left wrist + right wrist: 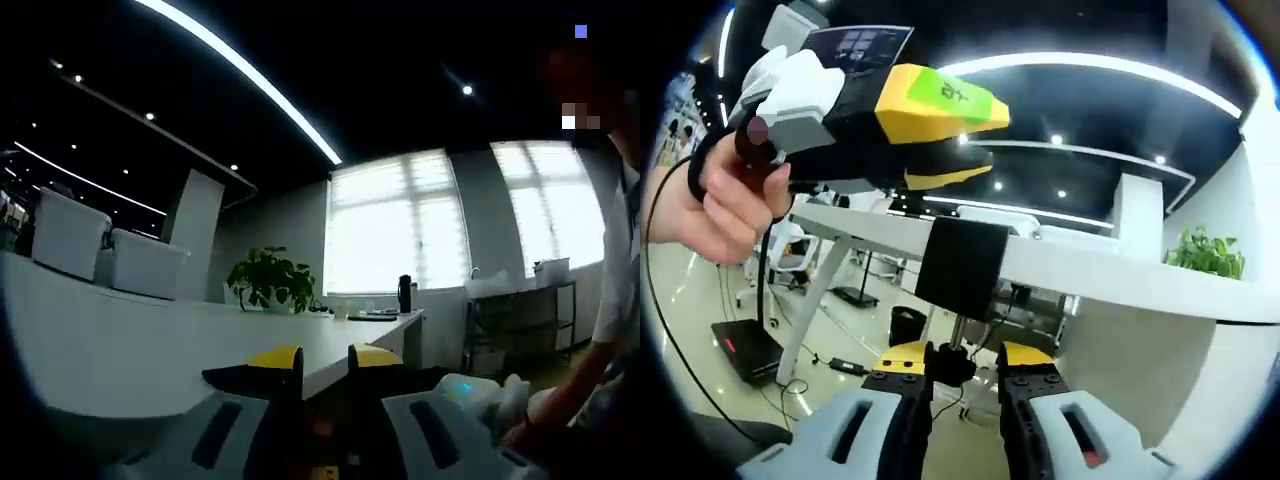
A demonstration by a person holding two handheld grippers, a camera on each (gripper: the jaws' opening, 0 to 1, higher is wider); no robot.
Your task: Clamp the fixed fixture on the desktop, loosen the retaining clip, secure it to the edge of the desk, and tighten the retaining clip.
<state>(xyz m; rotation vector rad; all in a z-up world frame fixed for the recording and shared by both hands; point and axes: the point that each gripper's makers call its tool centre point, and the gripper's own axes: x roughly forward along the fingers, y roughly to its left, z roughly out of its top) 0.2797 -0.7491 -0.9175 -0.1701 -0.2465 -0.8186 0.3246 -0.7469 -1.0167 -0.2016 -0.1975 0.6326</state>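
White desk [150, 340] — potted plant [270, 280], dark bottle [404, 293] on it

Left tongs [325, 368] sit parted at the white desk's [150, 340] edge.

Leafy potted plant [270, 279] and dark bottle [404, 293] on the white tabletop near bright windows [398, 228]

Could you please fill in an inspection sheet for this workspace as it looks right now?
Surface: white desk, its edge carrying the fixture.
Job's things: black fixture on the desk edge, its screw knob below.
Clutter: potted plant, dark bottle.
Grippers: right gripper jaws around the knob; left gripper jaws apart, nothing between.
Cables: black cable hanging below a hand.
Surroundings: bright windows, ceiling light strip.
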